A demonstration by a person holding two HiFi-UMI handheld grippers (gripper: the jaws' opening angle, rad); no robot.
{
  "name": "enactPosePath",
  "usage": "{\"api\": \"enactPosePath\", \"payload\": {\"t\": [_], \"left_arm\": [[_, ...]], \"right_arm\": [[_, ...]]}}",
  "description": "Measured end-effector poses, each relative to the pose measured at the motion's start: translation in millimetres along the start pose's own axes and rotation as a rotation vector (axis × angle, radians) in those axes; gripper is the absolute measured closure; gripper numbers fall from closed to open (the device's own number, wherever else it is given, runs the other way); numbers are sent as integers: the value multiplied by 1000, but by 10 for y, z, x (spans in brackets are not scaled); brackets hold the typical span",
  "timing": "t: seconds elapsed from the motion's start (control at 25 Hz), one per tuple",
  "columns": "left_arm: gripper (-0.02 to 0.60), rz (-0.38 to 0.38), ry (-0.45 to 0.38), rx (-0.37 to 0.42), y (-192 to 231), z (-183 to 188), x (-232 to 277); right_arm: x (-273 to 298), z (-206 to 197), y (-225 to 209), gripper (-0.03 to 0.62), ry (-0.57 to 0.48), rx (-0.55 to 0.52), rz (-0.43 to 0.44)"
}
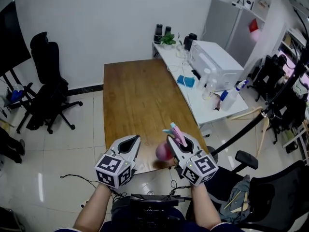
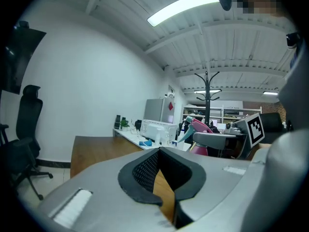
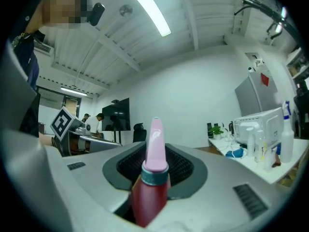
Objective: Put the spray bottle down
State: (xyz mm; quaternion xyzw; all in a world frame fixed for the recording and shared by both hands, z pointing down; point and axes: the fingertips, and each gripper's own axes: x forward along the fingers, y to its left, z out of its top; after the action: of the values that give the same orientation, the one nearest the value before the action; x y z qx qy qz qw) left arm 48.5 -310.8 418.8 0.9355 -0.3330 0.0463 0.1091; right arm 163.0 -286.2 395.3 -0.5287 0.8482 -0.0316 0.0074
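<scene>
The right tongs point(image 1: 173, 140) pinch the spray bottle point(image 1: 164, 152) at lower centre, above the near edge of the tabletop point(image 1: 135, 95). The left tongs point(image 1: 130, 141) are pressed together, empty. Released here, it might topple off.

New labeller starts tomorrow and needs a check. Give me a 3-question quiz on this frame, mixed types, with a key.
1. Multiple choice: which one holds the spray bottle? A) left gripper B) right gripper C) neither
2. True or false: the left gripper has something between its jaws.
3. Fill in: in the head view, the bottle is over the near end of the ___ table.

Key
1. B: its jaws are closed on the bottle.
2. False: nothing is between them.
3. wooden
</scene>
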Motion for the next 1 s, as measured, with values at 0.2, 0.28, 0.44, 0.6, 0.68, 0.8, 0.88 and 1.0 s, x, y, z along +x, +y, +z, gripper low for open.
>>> {"api": "enactPosePath", "payload": {"t": [0.2, 0.28, 0.44, 0.6, 0.68, 0.8, 0.88, 1.0], "left_arm": [[575, 39, 15, -1, 51, -95, 20], [575, 46, 14, 1, 73, -94, 18], [575, 63, 5, 1, 127, -78, 4], [575, 81, 1, 5, 185, -72, 1], [575, 93, 3, 2, 220, -109, -6], [575, 109, 10, -13, 271, -170, -21], [575, 116, 18, -22, 292, -205, -30], [575, 125, 28, -29, 315, -252, -50]], "right_arm": [[212, -138, 25, 457, 14, -18, 65], [267, -172, 33, 457, 17, -11, 74], [367, -267, 46, 457, 30, -24, 82], [513, -419, -21, 457, 42, -84, 63], [601, -540, -76, 457, 47, -94, 52], [762, -737, -162, 457, 50, -90, 41], [881, -886, -202, 457, 65, -91, 34], [1035, -1015, -210, 457, 67, -97, 27]]}}
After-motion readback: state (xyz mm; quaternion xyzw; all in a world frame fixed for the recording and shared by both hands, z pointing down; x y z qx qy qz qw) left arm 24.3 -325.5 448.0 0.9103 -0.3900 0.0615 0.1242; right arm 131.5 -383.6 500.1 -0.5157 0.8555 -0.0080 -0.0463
